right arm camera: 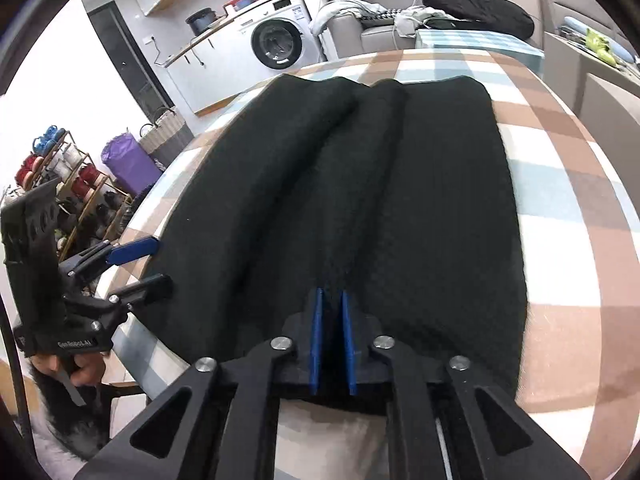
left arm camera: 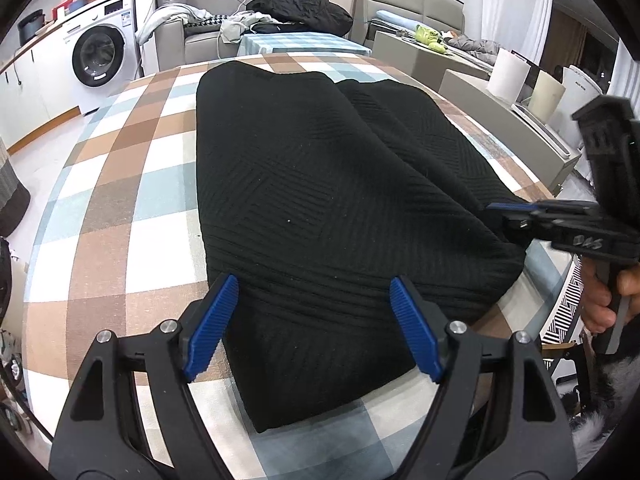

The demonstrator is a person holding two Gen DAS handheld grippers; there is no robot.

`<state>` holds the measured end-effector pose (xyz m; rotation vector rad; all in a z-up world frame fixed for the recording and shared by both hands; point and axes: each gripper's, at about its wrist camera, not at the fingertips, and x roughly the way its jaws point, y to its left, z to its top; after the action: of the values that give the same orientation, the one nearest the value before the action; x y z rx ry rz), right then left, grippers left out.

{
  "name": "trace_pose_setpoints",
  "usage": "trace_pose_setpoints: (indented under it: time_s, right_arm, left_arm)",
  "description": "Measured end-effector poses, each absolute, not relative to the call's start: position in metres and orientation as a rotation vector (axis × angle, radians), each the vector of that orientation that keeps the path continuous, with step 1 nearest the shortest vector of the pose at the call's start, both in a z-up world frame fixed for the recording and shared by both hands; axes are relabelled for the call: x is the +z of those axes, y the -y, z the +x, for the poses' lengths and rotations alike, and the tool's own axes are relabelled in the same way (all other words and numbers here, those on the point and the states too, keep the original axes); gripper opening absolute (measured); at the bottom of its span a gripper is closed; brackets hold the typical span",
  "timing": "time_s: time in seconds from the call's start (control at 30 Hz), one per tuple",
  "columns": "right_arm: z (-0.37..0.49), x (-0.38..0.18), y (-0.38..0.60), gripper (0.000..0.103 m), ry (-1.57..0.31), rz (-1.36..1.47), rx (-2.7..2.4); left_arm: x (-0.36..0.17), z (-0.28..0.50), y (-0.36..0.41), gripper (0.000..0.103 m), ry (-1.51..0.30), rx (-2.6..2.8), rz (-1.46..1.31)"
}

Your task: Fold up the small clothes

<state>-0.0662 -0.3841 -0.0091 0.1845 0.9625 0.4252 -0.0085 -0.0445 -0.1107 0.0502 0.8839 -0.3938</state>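
A black ribbed knit garment [left arm camera: 320,184] lies lengthwise on the checked tablecloth [left arm camera: 120,184], folded into long ridges [right arm camera: 420,200]. My left gripper [left arm camera: 314,284] is open, its blue pads [left arm camera: 212,328] spread over the garment's near end with nothing pinched. The right wrist view shows it at the garment's left edge [right arm camera: 156,264]. My right gripper [right arm camera: 332,294] has its blue pads close together with a ridge of the black fabric running in between them. In the left wrist view it sits at the garment's right edge [left arm camera: 496,208], held by a hand [left arm camera: 600,304].
The table edge [right arm camera: 568,208] curves around the garment, with bare cloth on both sides. Beyond it stand a washing machine [left arm camera: 100,56], a sofa with a black clothes pile [left arm camera: 300,4] and a white roll [left arm camera: 508,76]. A shoe rack [right arm camera: 60,184] stands to the left.
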Motion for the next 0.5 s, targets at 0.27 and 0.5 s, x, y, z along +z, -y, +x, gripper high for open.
trace_pose_setpoints:
  time_s: [0.27,0.5]
  right_arm:
    - [-0.071,0.012,0.360,0.022,-0.928,0.202,0.605]
    - [-0.056,0.003,0.341,0.007,-0.934,0.191,0.660]
  left_arm:
    - [-0.110,-0.007,0.042,0.076,-0.884,-0.388,0.034]
    - [-0.109,-0.004,0.034,0.076,-0.884,-0.357,0.003]
